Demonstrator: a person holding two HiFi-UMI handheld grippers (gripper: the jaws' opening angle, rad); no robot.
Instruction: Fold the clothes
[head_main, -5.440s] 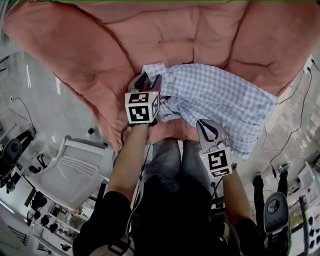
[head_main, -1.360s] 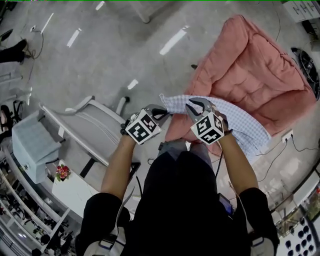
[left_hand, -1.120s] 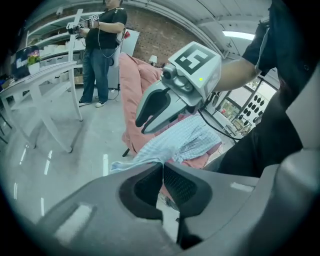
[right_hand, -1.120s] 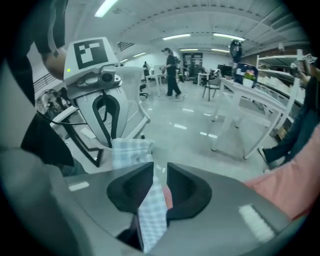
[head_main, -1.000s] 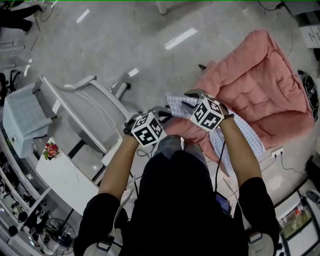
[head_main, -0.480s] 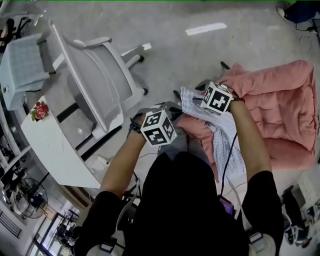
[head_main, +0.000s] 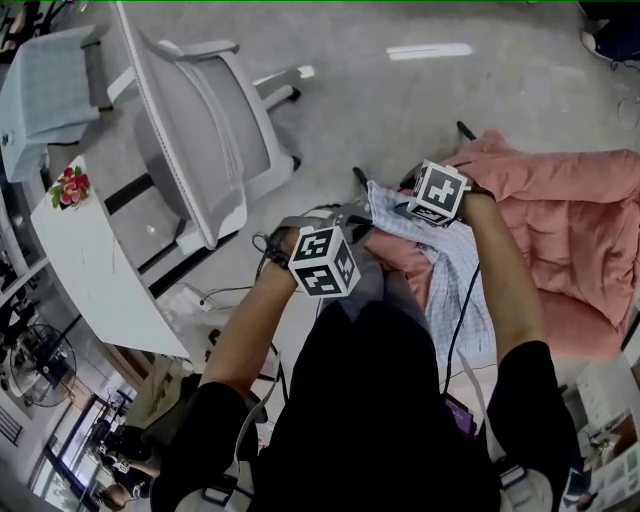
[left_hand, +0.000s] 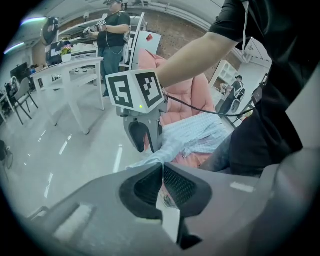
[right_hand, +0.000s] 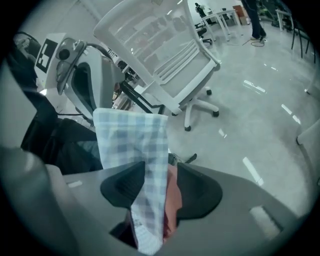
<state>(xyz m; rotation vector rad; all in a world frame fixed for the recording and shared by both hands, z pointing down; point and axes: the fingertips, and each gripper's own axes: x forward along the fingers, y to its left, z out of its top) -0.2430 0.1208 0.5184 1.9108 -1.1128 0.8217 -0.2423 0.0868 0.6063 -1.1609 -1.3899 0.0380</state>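
A blue-and-white checked shirt (head_main: 445, 265) hangs from the pink cushion (head_main: 575, 225) toward the person's lap. My left gripper (head_main: 345, 215) is shut on one corner of the shirt (left_hand: 192, 137), and a thin edge of cloth shows between its pads (left_hand: 162, 167). My right gripper (head_main: 398, 193) sits a little to the right, on the same edge. Its jaws have just been opening. The shirt (right_hand: 132, 137) hangs loosely between them (right_hand: 160, 172), lying against the left pad, with a gap at the right pad. In the left gripper view, the right gripper (left_hand: 145, 145) hangs just ahead.
A white mesh office chair (head_main: 190, 120) stands on the grey floor to the left, and a white table (head_main: 95, 260) with a small flower pot (head_main: 68, 188) is nearer. Cables lie on the floor by the person's legs. Other desks and people are in the background.
Both grippers have carried the shirt's edge off the cushion toward the person's lap and have sunk lower. The head view has swung left, bringing the chair and table into view.
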